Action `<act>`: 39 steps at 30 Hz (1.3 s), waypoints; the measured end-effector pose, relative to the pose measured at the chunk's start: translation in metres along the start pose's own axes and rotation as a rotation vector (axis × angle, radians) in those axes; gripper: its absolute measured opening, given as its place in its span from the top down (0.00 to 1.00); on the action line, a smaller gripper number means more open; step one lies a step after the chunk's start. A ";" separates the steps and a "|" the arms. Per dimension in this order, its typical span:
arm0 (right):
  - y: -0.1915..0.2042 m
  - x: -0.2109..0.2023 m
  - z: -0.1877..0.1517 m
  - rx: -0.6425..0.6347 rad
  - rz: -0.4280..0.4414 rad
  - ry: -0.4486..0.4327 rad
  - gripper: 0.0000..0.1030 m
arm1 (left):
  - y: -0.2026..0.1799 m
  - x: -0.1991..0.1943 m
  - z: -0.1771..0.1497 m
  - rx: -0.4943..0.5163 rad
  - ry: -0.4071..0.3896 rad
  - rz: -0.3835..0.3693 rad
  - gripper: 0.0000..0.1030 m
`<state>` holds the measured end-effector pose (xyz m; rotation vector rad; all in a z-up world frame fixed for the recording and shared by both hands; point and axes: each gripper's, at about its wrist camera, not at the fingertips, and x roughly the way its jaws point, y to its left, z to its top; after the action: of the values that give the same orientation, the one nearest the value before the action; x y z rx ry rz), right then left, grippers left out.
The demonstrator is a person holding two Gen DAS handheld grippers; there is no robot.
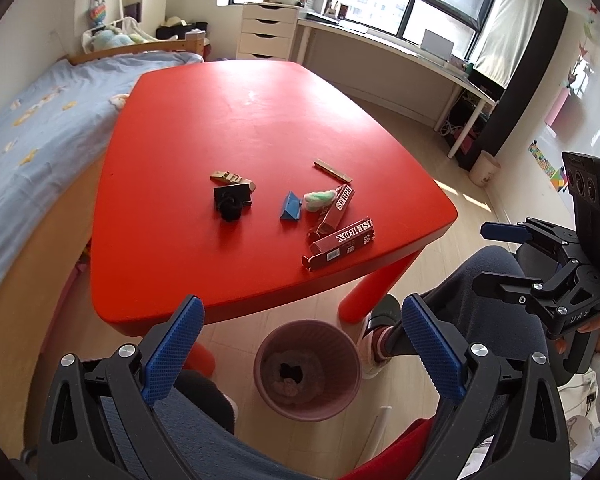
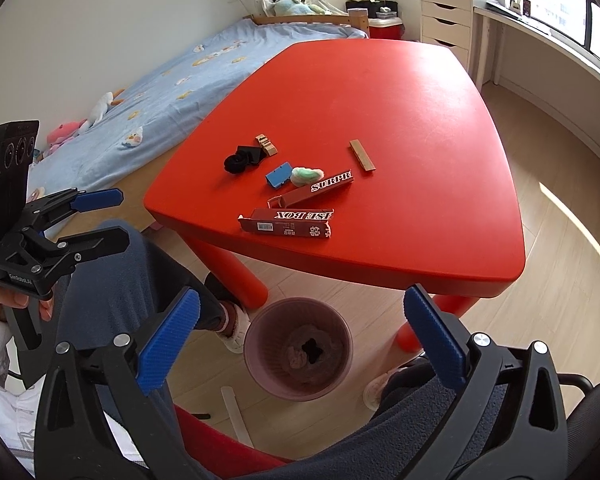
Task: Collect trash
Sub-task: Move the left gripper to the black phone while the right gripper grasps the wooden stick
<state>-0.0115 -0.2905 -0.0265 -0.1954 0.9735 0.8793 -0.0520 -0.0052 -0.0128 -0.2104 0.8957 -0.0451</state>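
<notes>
A pink waste bin [image 1: 306, 372] stands on the floor under the near edge of the red table [image 1: 240, 120]; it also shows in the right wrist view [image 2: 298, 354]. On the table lie two dark red boxes [image 1: 342, 242] [image 2: 288, 220], a blue piece [image 1: 290, 206], a green-white wad [image 1: 320, 198], a black object [image 1: 232, 202] and tan scraps [image 1: 232, 178]. My left gripper [image 1: 302, 344] is open and empty above the bin. My right gripper [image 2: 300, 340] is open and empty, also above the bin, short of the table.
A bed with a blue cover [image 1: 32, 128] runs along the table's left side. A white drawer unit [image 1: 266, 32] and a long desk [image 1: 388, 46] stand under the window. The person's legs [image 1: 480, 300] and a red chair seat [image 2: 220, 444] are below the grippers.
</notes>
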 end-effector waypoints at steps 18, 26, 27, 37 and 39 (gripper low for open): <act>-0.022 0.015 0.062 -0.004 -0.041 -0.043 0.03 | 0.025 0.011 0.039 -0.008 -0.025 0.035 0.07; -0.037 0.051 0.103 -0.021 -0.065 -0.009 0.03 | 0.044 0.034 0.060 -0.025 0.004 0.041 0.07; -0.038 0.055 0.107 -0.024 -0.067 -0.005 0.03 | 0.045 0.037 0.061 -0.027 0.010 0.041 0.07; -0.055 0.110 0.131 -0.026 -0.079 0.092 0.03 | 0.056 0.073 0.071 -0.031 0.079 0.047 0.08; -0.058 0.122 0.133 -0.021 -0.078 0.116 0.03 | 0.058 0.082 0.071 -0.035 0.097 0.047 0.08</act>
<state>0.1471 -0.1919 -0.0596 -0.3030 1.0584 0.8142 0.0515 0.0531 -0.0447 -0.2212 0.9984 0.0039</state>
